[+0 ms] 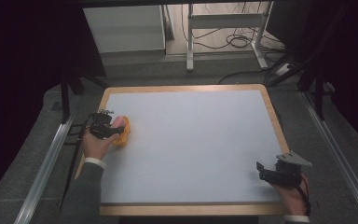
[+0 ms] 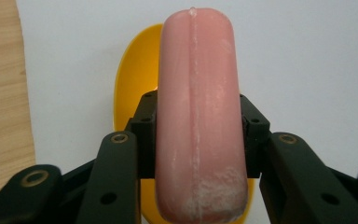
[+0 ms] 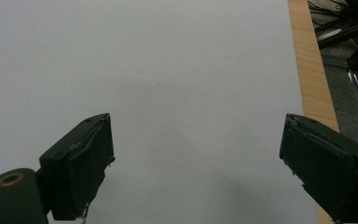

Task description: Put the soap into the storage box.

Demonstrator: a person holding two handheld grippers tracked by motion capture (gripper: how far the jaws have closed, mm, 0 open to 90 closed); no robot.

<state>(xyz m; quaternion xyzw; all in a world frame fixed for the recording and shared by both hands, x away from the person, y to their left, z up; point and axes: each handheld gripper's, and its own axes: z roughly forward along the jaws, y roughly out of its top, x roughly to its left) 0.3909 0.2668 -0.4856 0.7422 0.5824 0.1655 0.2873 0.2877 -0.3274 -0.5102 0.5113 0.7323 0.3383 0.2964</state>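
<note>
Sausage clamped over yellow dish, left side of table

Left gripper sits at the left edge of the white table, a hand behind it and a grey sleeve running back to the near edge. Jaws closed on a pink sausage; both pads press its sides about midway along its length. Sausage lies along the line of the jaws, rounded tip pointing away from the hand, a pale seam down its top, whitish scuffing at the near end. Directly beneath and just left of it in the left gripper view: a yellow dish, curved rim visible. Whether sausage touches dish, cannot tell. From the high view, sausage and dish read as one pink-and-orange patch at the gripper's tip.

Right gripper low at the near right corner, held in the other hand. Jaws wide apart, nothing between them, only bare white surface ahead. Wooden border of the table runs along the right.
</note>
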